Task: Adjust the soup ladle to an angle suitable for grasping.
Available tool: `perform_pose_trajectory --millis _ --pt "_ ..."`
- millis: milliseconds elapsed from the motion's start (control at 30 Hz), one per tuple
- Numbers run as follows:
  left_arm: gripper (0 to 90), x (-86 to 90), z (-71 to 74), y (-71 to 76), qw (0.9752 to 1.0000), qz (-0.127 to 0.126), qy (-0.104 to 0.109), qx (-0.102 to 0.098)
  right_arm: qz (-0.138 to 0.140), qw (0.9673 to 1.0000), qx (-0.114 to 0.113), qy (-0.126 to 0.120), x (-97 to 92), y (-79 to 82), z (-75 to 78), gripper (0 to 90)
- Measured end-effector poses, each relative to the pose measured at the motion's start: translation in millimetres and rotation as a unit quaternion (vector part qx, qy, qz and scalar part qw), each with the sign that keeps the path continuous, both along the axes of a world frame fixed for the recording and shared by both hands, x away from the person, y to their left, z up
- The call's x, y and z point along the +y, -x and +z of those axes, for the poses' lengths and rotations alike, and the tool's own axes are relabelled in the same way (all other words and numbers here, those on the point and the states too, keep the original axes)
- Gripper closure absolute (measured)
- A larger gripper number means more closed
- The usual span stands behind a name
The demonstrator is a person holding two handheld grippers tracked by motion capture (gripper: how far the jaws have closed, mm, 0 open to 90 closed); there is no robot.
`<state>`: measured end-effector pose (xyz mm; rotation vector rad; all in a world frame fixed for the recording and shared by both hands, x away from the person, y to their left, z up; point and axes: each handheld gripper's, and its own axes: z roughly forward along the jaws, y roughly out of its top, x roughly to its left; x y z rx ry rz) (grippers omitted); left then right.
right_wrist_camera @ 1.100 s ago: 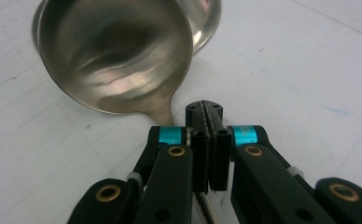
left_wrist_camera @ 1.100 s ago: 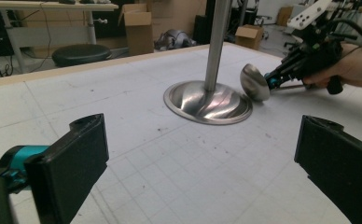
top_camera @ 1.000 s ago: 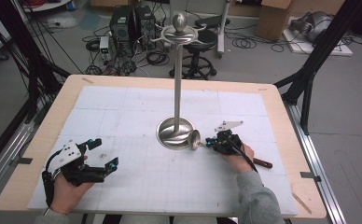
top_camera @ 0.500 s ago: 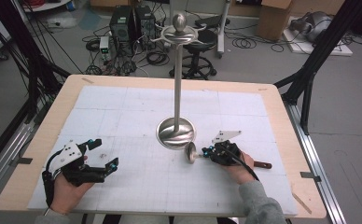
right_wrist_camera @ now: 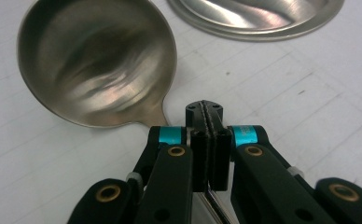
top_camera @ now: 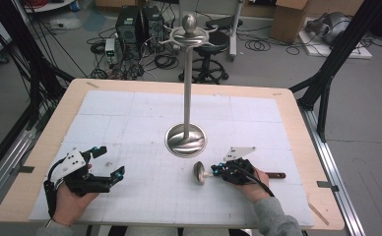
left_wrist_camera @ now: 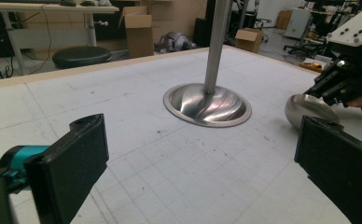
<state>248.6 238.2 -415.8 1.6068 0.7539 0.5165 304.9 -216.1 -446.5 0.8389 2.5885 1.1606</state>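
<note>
Right gripper [right_wrist_camera: 206, 116]: 2 jaws pressed together on the thin neck of the ladle [right_wrist_camera: 95, 65], just behind the bowl. Firm-looking grip, no gap visible between the pads.

Ladle low over the surface [top_camera: 130, 206], in front of the stand's base [top_camera: 185, 140] and a little to its right, near it but apart. Cannot tell whether the bowl's rim touches the surface.

Long axis roughly level and across the surface in the high view: bowl toward the middle, dark handle end [top_camera: 276, 174] out past the hand toward the right edge. Bowl turned up on its side, hollow facing back toward the right gripper's own camera, rounded back showing in the left gripper view.

Left gripper [top_camera: 109, 161]: jaws wide apart, nothing between them, resting at the near left, well apart from ladle and stand.

Step in hand, by judgement: ladle picked up and carried, probably for hanging on the stand. Hooks [top_camera: 189, 35] sit high at the top of the pole.

Next move likely calls for a long lift, a turn of the wrist to bring the long axis upright with the bowl down, then a careful approach of the handle end to 1 hook without knocking the pole. Grip so near the bowl leaves the handle end free for that.
</note>
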Motion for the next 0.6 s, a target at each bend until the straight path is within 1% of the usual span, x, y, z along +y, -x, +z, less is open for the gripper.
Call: perform_pose_trajectory --millis 167,367,433,500,600 --pt "3.2 -0.2 0.1 0.1 1.0000 0.000 0.000 -0.001 0.012 0.9999 0.007 0.007 0.8 11.2 1.8 90.0" --pt "3.2 -0.9 -0.5 -0.4 1.0000 0.000 -0.004 0.001 0.020 0.9998 0.003 0.005 -0.7 20.5 1.2 90.0" --pt "3.2 -0.8 -0.4 -0.2 1.0000 0.000 -0.003 0.001 0.021 0.9997 0.008 0.005 -1.0 24.0 1.5 90.0" --pt "3.2 -0.5 -0.2 0.1 1.0000 0.000 -0.003 0.001 0.029 0.9995 0.004 0.010 -1.8 29.0 1.8 90.0" --pt "3.2 -0.5 -0.2 0.1 1.0000 0.000 -0.003 0.002 0.034 0.9993 0.002 0.013 -2.3 33.5 2.4 90.0"
